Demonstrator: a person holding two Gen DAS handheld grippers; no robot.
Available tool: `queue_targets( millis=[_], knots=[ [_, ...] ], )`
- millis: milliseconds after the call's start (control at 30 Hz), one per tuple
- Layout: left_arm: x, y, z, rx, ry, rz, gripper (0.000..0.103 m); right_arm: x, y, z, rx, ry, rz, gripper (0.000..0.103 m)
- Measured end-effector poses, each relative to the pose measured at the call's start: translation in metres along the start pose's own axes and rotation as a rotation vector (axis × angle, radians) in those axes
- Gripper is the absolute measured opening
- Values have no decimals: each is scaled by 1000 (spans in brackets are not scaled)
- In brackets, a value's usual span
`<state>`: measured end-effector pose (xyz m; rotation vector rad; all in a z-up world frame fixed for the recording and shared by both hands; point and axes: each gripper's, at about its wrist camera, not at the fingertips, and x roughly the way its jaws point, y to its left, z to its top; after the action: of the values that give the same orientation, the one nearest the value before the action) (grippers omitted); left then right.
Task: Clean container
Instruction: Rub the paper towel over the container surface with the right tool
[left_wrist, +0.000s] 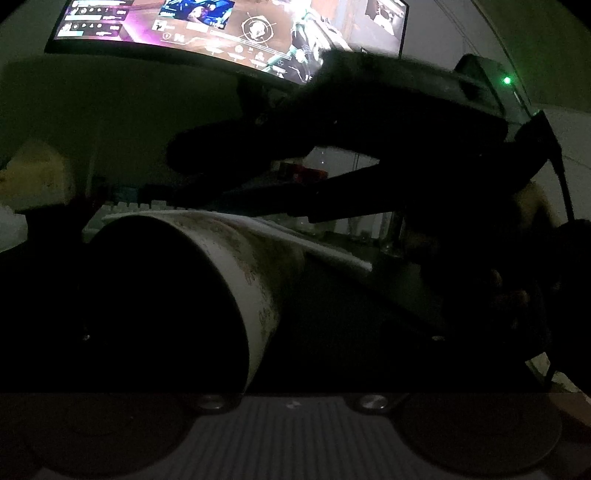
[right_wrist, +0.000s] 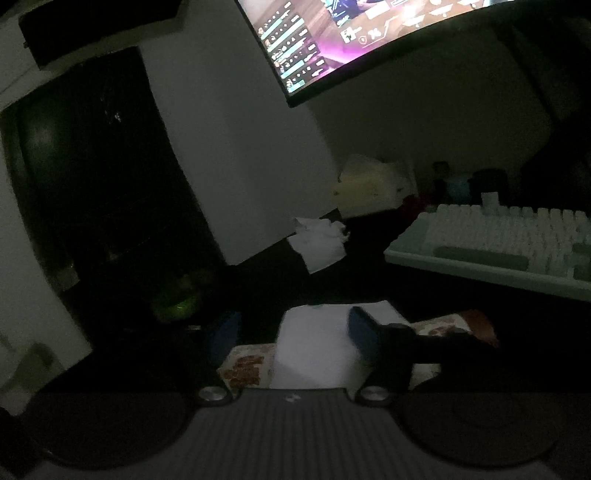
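While the room is dim, the stained white cup lies sideways in the left gripper, whose grip cannot be told; the right gripper clamps a tissue over the desk.

A lit curved monitor hung above a pale keyboard; crumpled white tissue lay left of it.

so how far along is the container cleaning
Done: little that shows; the container wall is smudged with brown grime. In hand: the left gripper seems to hold the container on its side, and the right gripper pinches a folded white tissue. Left: wiping it.
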<state>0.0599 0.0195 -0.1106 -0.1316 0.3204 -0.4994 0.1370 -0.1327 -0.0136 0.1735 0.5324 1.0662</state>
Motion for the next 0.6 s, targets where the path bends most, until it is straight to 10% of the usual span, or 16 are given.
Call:
queue_targets(
  millis=[233, 433, 600],
  knots=[
    [-1, -3, 1, 6, -1, 4, 103, 4, 23, -10, -207, -12, -122, 30],
    [-3, -8, -2, 11, -2, 6, 103, 5, 18, -7, -181, 20, -76, 30],
    [-4, -9, 0, 1, -1, 7, 103, 6, 3, -4, -148, 10, -218, 31]
  ],
)
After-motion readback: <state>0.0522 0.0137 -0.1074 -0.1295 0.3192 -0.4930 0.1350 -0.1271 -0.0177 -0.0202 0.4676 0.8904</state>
